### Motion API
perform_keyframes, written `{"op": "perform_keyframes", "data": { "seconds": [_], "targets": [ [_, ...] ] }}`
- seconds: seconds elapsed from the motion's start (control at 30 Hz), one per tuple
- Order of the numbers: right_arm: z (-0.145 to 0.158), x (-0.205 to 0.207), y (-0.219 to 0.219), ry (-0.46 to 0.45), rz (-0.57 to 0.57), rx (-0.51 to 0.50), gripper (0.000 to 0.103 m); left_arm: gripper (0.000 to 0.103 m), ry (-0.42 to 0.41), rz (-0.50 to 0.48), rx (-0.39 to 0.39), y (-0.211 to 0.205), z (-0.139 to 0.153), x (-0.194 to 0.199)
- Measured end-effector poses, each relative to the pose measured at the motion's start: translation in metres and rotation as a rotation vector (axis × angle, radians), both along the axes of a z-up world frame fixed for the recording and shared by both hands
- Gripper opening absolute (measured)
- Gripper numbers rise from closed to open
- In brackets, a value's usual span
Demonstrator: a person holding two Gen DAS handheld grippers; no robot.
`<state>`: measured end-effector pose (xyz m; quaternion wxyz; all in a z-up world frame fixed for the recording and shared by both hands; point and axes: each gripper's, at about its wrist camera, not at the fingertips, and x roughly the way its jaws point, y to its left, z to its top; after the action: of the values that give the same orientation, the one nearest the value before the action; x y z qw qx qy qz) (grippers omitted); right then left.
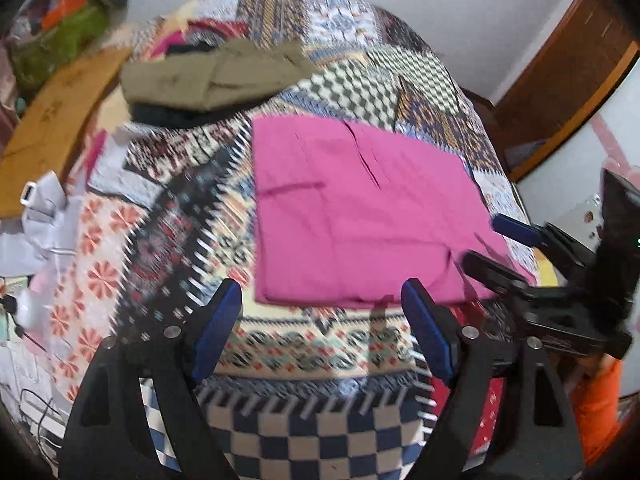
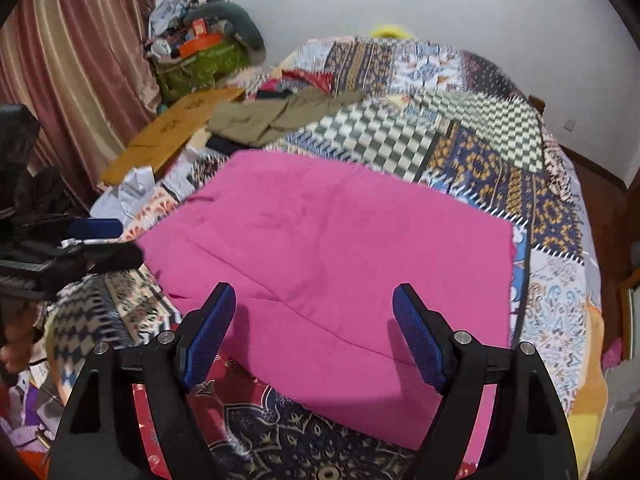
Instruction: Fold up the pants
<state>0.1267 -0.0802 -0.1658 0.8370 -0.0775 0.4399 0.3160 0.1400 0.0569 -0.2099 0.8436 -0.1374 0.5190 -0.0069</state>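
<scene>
Now pink pants (image 2: 328, 248) folded flat, edges square, w/ bedspread (image 2: 480, 152) around.

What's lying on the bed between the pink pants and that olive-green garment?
Only patterned quilt: in the right wrist view, no object separates the pink pants and the olive garment.

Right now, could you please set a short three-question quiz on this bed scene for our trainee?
1. True or false: the left gripper has its fingers closed on the pink pants.
2. What colour is the garment lying beyond the pink pants? A olive, B white, C orange.
3. What do the pink pants lie on?

Key: 1 false, both grippers, including the right gripper, are open and empty; 2 A; 3 the patchwork bedspread.
</scene>
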Motion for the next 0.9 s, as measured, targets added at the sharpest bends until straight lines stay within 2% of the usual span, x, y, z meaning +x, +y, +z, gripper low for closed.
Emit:
{"op": "perform_keyframes", "data": {
  "seconds": [0.07,0.13,0.23,0.33,0.47,0.53,0.73,0.9],
  "targets": [
    [-0.013,0.001,0.006,0.024,0.009,-0.042,0.078,0.082,0.016,-0.001,-0.020,-0.003,-0.002,0.000],
    [-0.025,0.002,0.007,0.067,0.030,-0.064,0.078,0.082,0.037,-0.015,-0.076,-0.007,-0.007,0.000],
    [-0.028,0.005,0.000,0.103,0.029,-0.029,0.078,0.082,0.080,-0.017,-0.182,-0.007,-0.016,0.005],
    [-0.029,0.005,-0.001,0.121,0.028,-0.015,0.078,0.083,0.078,0.006,-0.229,-0.005,-0.020,0.010],
    [-0.029,0.005,-0.001,0.123,0.031,-0.015,0.078,0.090,0.077,0.045,-0.360,0.005,-0.028,0.022],
    [-0.031,0.006,0.000,0.128,0.030,-0.013,0.078,0.092,0.073,0.056,-0.401,0.010,-0.032,0.029],
    [-0.033,0.006,0.001,0.134,0.034,-0.013,0.080,0.092,0.067,0.111,-0.448,0.017,-0.036,0.044],
    [-0.034,0.007,-0.001,0.143,0.035,-0.002,0.080,0.092,0.079,0.123,-0.497,0.016,-0.036,0.037]
  ]
}}
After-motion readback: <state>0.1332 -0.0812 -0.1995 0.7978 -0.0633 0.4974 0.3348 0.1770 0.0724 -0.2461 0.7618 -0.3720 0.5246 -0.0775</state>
